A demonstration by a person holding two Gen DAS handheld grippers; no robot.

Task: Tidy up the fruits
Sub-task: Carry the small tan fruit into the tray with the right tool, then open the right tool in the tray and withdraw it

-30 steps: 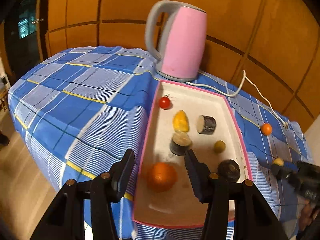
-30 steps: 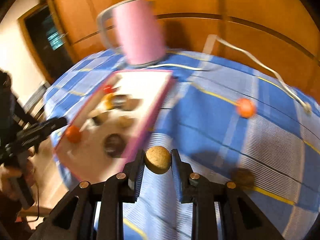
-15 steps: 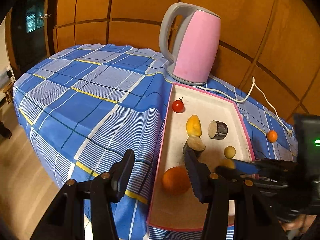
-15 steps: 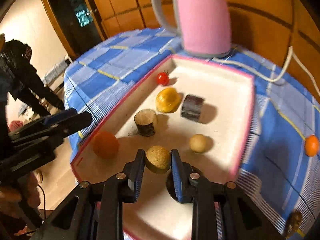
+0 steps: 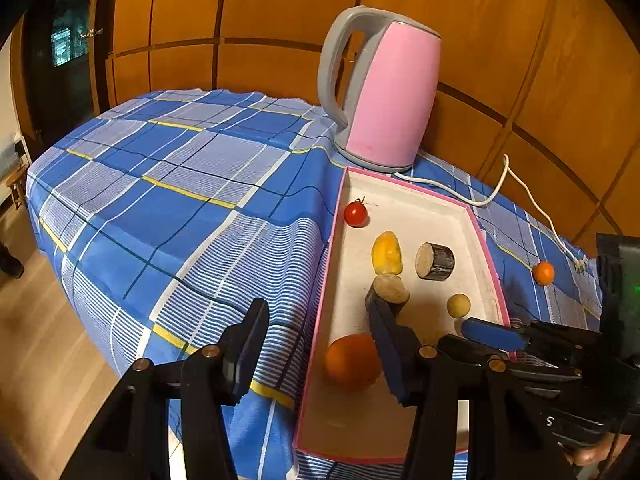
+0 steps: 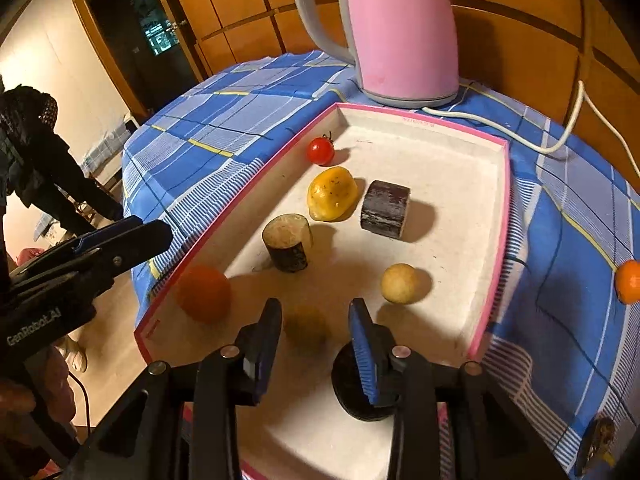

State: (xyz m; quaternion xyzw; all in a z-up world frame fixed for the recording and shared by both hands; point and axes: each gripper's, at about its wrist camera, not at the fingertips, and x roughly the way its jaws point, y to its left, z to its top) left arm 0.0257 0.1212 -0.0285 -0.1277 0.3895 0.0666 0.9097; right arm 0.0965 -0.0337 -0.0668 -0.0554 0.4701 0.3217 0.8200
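A white tray with a pink rim (image 6: 496,216) (image 5: 486,244) holds a cherry tomato (image 6: 320,151), a yellow fruit (image 6: 332,194), two dark cylinders (image 6: 385,209) (image 6: 287,242), a pale round fruit (image 6: 401,283), an orange (image 6: 204,294) (image 5: 352,362) and a dark disc (image 6: 352,384). My right gripper (image 6: 316,340) is open over the tray's near end; a brownish round fruit (image 6: 306,326), blurred, lies between its fingers. My left gripper (image 5: 320,340) is open and empty at the tray's left rim beside the orange.
A pink kettle (image 5: 384,92) (image 6: 396,32) stands behind the tray, its white cord (image 5: 504,184) trailing right. A small orange fruit (image 6: 629,282) (image 5: 544,273) and a dark object (image 6: 598,438) lie on the blue checked cloth (image 5: 180,200) right of the tray. The table edge drops off left.
My right gripper carried the brownish fruit over the tray, then opened and let it go. My left gripper stayed open beside the orange.
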